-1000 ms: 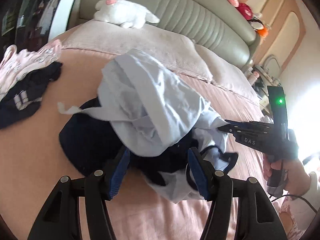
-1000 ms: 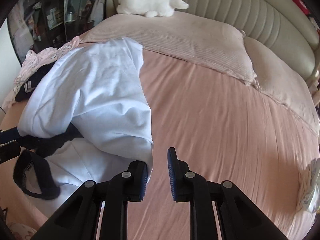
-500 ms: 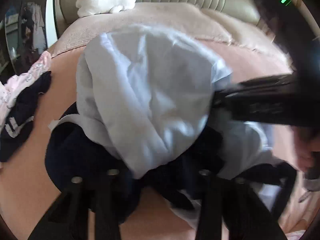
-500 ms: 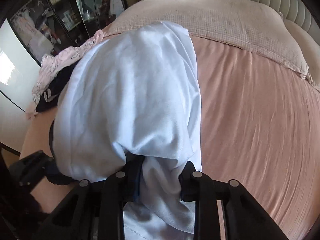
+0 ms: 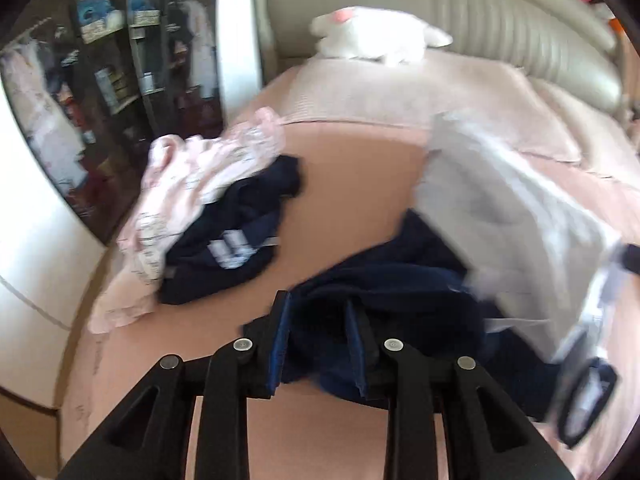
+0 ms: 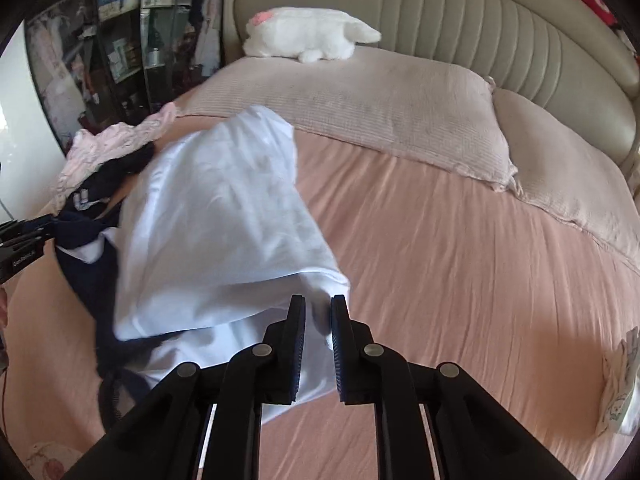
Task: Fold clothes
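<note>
Pale blue garment [image 6: 216, 216] with navy trim, lying bunched on the left half of the bed [image 6: 460, 280], short of the pillows [image 6: 360, 104] at the head edge. It is thin, light and limp: it will sag and crease wherever it is unsupported, so it is best taken at hems, corners or seams, two points well apart, so that the cloth hangs flat between them.

Right gripper [image 6: 318, 320]: low over the sheet, pointing toward the head edge, its jaws nearly together and pinching a fold at the pale cloth's near edge, which rises in a tented ridge from the pinch.

Left gripper [image 5: 318, 332]: held level near the bed's left edge; navy cloth [image 5: 384, 280] lies between its blue pads [image 5: 280, 340], which stand somewhat apart. The view is blurred, so whether they bear on the cloth cannot be told.

A second heap, a pink garment [image 5: 188, 184] and a navy one [image 5: 236, 228], sits unfolded at the left edge. A white plush toy [image 6: 308, 36] lies on the pillows.
</note>
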`<state>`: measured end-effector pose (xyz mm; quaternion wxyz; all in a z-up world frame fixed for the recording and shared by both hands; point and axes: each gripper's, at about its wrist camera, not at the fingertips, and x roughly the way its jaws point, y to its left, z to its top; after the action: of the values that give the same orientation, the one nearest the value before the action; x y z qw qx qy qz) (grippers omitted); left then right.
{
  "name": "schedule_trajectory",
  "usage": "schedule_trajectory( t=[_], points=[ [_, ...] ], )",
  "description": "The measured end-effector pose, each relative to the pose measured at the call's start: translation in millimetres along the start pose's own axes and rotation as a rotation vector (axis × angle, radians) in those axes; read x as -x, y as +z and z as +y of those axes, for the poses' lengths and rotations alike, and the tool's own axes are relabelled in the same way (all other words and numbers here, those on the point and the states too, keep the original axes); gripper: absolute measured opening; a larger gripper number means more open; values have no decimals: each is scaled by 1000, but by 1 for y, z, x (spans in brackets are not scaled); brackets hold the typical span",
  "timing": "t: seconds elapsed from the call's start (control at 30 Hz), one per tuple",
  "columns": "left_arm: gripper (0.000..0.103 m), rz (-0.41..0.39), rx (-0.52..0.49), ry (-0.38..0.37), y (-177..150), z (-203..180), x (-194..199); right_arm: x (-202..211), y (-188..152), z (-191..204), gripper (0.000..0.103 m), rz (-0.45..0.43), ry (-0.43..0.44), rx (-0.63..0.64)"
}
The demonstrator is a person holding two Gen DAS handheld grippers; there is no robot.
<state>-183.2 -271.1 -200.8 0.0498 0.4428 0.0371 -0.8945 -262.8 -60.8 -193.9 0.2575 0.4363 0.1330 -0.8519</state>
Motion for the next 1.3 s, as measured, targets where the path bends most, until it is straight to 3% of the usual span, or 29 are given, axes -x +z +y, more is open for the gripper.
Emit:
schedule_trajectory(
  t=[0.03,0.07,0.13,0.27,0.3,0.37,0.5,0.67,0.77,0.87,0.93,0.97,1.03,1.13,1.23,1.3],
  points=[
    [37,-11,13,-34,0,0,8,-3,-3,15,48,14,47,30],
    [45,-11,-2,-76,-3,-9,9,-6,-5,30,56,27,93,60],
    [46,-1,-59,-169,-12,-38,3,-18,-12,50,59,62,106,86],
    [46,54,-153,-196,-26,-60,-23,-49,-23,53,59,114,-58,63],
    [46,80,-159,-187,-26,-59,-31,-54,-24,48,59,122,-92,51],
    [46,103,-197,-59,-31,-55,-44,-62,-18,30,59,108,-125,8],
    [55,133,-63,86,-27,-8,-55,-82,13,-9,59,91,-130,-39],
    [52,92,107,142,-22,75,-31,-48,22,-43,58,-17,-259,-80],
    [51,64,209,172,-19,124,-15,-28,17,-69,61,15,-224,-208],
    [52,-4,96,-102,-8,85,-7,-13,20,-44,61,14,15,-164],
    [52,-28,-32,-247,-5,38,-11,-11,29,-1,62,-7,48,-16],
    [52,-26,-91,-261,-4,17,-17,-17,32,19,65,-14,28,63],
    [55,-3,-172,-215,-4,-13,-39,-37,36,45,70,-11,-39,186],
    [58,52,-313,39,-14,-38,-81,-75,44,45,70,18,-146,237],
    [57,66,-278,60,-11,-21,-84,-93,47,13,68,26,-258,216],
    [57,66,-282,157,-1,-15,-83,-85,45,-15,69,11,-300,161]
  ],
)
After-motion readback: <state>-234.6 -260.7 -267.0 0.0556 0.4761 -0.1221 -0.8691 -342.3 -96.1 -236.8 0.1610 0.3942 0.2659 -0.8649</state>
